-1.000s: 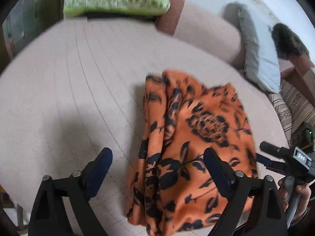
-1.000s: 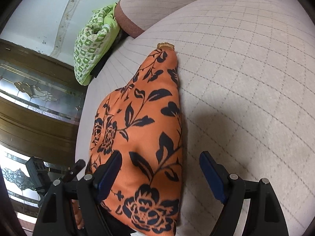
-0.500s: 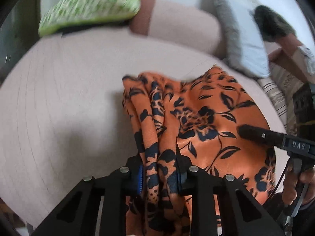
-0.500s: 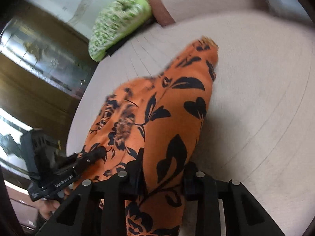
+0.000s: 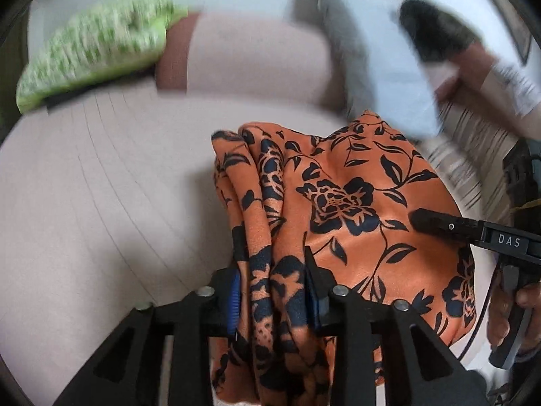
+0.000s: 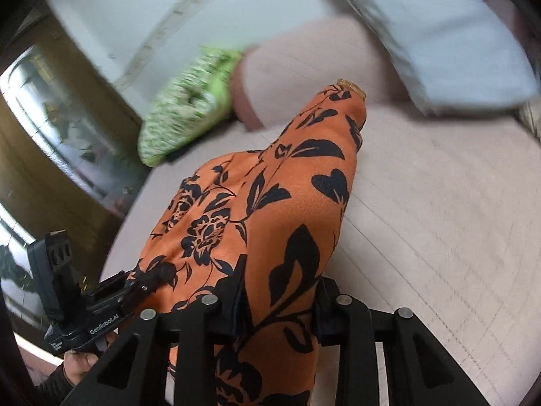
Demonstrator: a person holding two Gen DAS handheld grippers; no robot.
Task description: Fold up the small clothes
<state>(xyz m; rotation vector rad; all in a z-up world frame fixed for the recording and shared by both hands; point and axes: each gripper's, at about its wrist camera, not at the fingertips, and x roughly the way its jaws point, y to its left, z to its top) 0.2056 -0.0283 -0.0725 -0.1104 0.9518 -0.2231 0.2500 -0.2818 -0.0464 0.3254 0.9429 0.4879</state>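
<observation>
An orange garment with black flowers [image 5: 338,186] lies bunched on the pale pink quilted bed [image 5: 101,203], its near edge raised. In the left wrist view my left gripper [image 5: 272,291] pinches a thick fold of that edge between its blue pads; its jaws are opening slightly, with the cloth still pressed between them. The right gripper's finger [image 5: 439,225] shows at the right, over the cloth. From the right wrist view, my right gripper [image 6: 279,291] grips another fold of the garment [image 6: 304,176]; its jaws are also opening a little around the cloth. The left gripper [image 6: 152,277] shows at lower left.
A green patterned pillow [image 5: 94,57], a pink bolster [image 5: 253,61] and a pale blue-grey pillow [image 5: 389,77] line the far side of the bed. Striped fabric [image 5: 466,155] lies at the right. A wooden door with glass [image 6: 50,135] stands beyond the bed's left edge.
Both grippers were open over the flat garment, then shut on its near edge. They have since lifted it and carried it toward the pillows, so the cloth now hangs bunched between them.
</observation>
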